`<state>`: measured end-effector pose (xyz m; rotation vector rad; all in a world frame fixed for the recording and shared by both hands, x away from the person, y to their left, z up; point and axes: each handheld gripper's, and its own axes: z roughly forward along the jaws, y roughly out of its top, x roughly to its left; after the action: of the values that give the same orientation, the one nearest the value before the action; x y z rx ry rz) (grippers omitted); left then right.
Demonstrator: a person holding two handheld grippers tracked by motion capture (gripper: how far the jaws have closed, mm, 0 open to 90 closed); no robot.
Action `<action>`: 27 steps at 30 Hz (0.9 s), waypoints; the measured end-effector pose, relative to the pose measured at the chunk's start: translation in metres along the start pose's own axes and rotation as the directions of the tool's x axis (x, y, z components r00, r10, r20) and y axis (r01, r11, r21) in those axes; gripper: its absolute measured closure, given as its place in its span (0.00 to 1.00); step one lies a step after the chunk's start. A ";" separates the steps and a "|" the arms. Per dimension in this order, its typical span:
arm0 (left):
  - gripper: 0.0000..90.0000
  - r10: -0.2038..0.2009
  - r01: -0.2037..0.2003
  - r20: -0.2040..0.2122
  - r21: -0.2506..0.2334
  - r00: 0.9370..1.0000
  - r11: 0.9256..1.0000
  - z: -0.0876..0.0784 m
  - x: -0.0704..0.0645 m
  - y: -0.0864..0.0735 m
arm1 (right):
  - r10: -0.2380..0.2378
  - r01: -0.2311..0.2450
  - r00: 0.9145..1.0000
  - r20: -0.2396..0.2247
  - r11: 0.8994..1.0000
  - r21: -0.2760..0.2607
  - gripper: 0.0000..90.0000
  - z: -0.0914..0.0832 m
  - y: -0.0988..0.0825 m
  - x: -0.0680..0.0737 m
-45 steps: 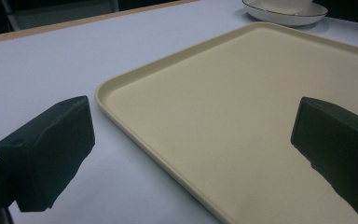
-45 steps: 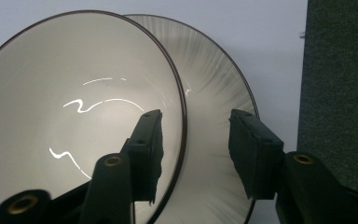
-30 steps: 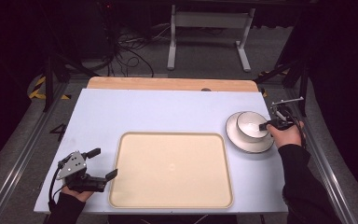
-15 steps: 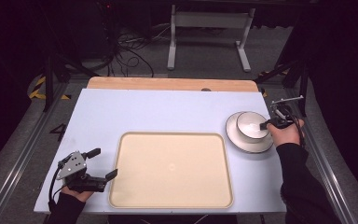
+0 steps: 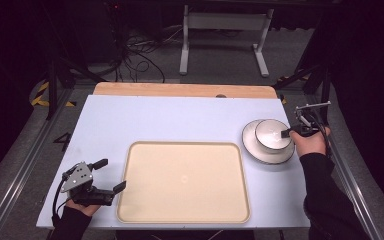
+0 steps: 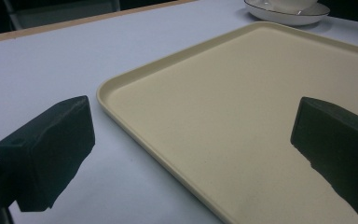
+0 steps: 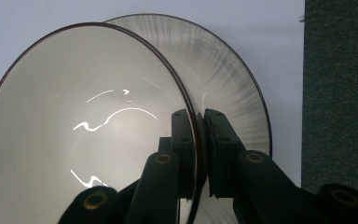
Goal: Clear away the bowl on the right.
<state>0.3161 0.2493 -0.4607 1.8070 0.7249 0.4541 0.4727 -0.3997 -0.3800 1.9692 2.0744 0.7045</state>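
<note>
One white bowl (image 5: 272,135) w/ a thin dark rim, round, shiny inside. It sits open side up on one white plate (image 5: 260,150) near the table's (image 5: 180,117) right edge. Round, so no long side. Right gripper (image 5: 286,133) is pinched tight on the bowl's rim. One tan tray (image 5: 182,182) at the front edge. Left gripper (image 5: 111,175), front left corner, jaws wide apart, holding nothing.

Bowl (image 7: 88,126) cut off at frame edge
</note>
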 end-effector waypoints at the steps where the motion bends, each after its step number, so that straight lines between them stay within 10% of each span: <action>1: 0.00 0.003 -0.003 -0.001 0.000 1.000 1.000 0.000 0.000 0.000 | -0.004 0.004 1.000 -0.003 1.000 -0.003 0.93 -0.002 0.000 0.000; 27: 0.00 -0.004 0.004 0.000 -0.002 1.000 1.000 0.000 0.000 0.000 | -0.049 0.049 0.997 -0.052 0.999 -0.005 0.93 -0.037 0.006 0.013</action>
<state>0.3163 0.2495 -0.4607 1.8037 0.7280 0.4519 0.4596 -0.3941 -0.3430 1.9111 2.1414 0.7576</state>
